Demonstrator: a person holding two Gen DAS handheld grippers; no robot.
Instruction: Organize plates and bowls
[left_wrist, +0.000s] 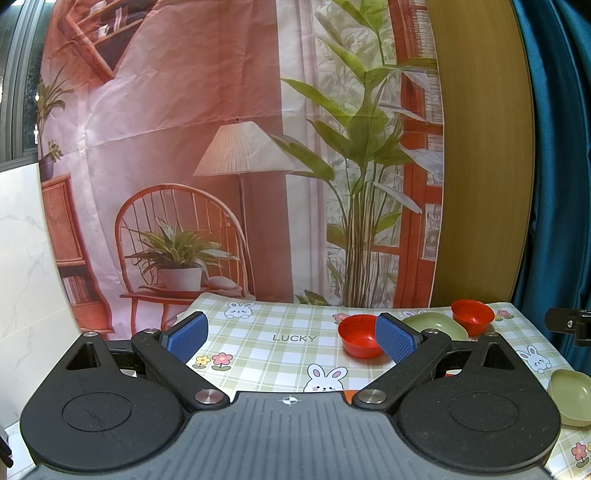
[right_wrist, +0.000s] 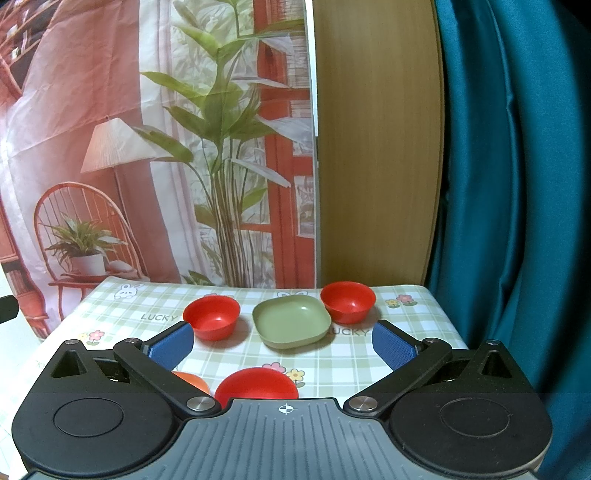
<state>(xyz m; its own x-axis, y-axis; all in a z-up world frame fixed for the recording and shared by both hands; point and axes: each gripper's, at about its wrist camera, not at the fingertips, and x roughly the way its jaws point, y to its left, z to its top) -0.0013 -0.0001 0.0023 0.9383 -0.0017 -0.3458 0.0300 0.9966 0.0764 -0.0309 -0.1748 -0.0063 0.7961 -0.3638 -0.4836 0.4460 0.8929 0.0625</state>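
Note:
My left gripper (left_wrist: 291, 338) is open above the checked tablecloth (left_wrist: 280, 347), holding nothing. A red bowl (left_wrist: 360, 336) sits just left of its right fingertip; a green square plate (left_wrist: 439, 325) and a second red bowl (left_wrist: 472, 316) lie behind it. A green bowl (left_wrist: 571, 397) rests at the right edge. My right gripper (right_wrist: 282, 345) is open too and holds nothing. Ahead of it stand a red bowl (right_wrist: 212, 316), the green square plate (right_wrist: 291, 321) and another red bowl (right_wrist: 348, 301). A third red bowl (right_wrist: 256, 384) and an orange-red item (right_wrist: 192, 382) sit close under it.
The table's back edge meets a printed backdrop (left_wrist: 221, 147) and a wooden panel (right_wrist: 376, 147). A teal curtain (right_wrist: 517, 184) hangs at the right. A white marble-look board (left_wrist: 26, 277) stands on the left. The other gripper's black part (left_wrist: 569, 325) shows at the right edge.

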